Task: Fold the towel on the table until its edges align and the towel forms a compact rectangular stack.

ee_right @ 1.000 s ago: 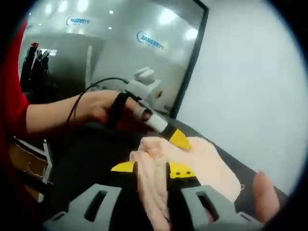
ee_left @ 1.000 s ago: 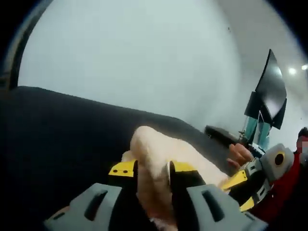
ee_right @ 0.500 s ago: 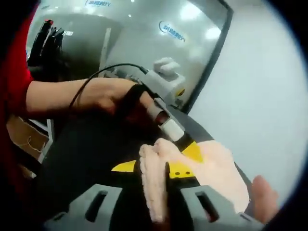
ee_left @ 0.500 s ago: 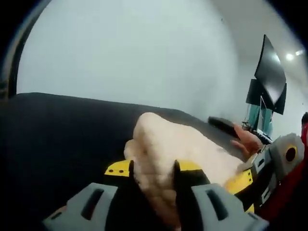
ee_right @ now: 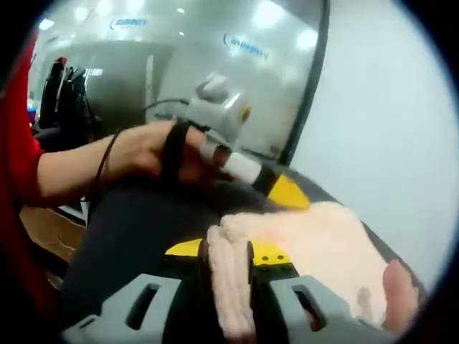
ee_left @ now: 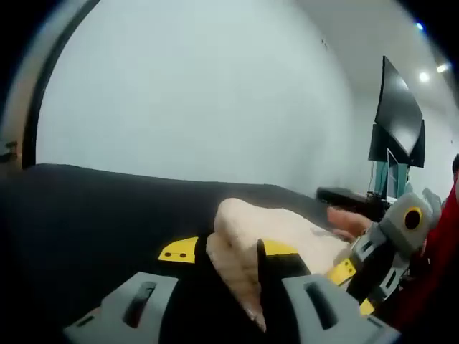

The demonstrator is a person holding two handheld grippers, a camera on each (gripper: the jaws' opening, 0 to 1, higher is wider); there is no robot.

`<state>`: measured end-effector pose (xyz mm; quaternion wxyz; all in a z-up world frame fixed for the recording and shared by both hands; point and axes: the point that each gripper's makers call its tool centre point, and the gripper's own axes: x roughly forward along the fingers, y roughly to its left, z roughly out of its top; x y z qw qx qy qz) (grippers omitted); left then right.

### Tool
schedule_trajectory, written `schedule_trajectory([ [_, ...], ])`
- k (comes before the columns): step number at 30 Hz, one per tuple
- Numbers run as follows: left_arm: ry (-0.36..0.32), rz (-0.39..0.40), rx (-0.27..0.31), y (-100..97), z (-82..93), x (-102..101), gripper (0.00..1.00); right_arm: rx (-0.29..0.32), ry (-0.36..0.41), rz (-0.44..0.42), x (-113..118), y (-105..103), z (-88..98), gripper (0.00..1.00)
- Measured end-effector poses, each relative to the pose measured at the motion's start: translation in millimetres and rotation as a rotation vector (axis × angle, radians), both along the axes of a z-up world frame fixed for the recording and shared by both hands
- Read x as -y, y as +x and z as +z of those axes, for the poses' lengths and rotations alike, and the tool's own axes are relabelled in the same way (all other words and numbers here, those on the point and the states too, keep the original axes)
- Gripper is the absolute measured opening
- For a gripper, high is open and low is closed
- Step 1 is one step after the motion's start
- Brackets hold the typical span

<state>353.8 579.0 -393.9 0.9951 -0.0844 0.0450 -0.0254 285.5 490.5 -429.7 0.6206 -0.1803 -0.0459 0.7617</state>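
A pale pink fluffy towel (ee_left: 247, 240) lies bunched on the black table (ee_left: 86, 215). My left gripper (ee_left: 228, 252) is shut on a thick fold of it, which fills the gap between the yellow-tipped jaws. In the right gripper view the towel (ee_right: 308, 236) spreads out to the right, and my right gripper (ee_right: 226, 252) is shut on its near edge. The right gripper (ee_left: 384, 247) enters the left gripper view from the right, at the towel's far side. The left gripper (ee_right: 276, 188), held by a hand (ee_right: 143, 154), reaches the towel's far edge in the right gripper view.
A white wall (ee_left: 201, 93) rises behind the table. A dark monitor (ee_left: 398, 115) stands at the right. A glass partition (ee_right: 179, 72) and a red sleeve (ee_right: 18, 165) are at the left. A fingertip (ee_right: 398, 290) rests by the towel's right edge.
Both grippers have kept their hold while moving. The towel now lies lower and flatter on the table, spread wider in the right gripper view.
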Motion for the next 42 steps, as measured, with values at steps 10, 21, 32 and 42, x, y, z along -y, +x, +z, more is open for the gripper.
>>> schedule_trajectory([
  [10,0.370,-0.433,0.122,19.1,41.0,78,0.48,-0.338,0.182,-0.169,49,125,76.0,0.35],
  [21,0.270,-0.550,-0.129,43.4,-35.9,74,0.68,-0.340,0.010,-0.055,24,100,8.1,0.75],
  [32,0.146,-0.522,-0.169,45.7,-52.2,70,0.66,-0.400,-0.057,-0.077,24,99,-9.3,0.70],
  [42,0.036,-0.647,0.265,8.1,42.6,101,0.44,-0.505,0.202,-0.088,42,123,54.9,0.31],
])
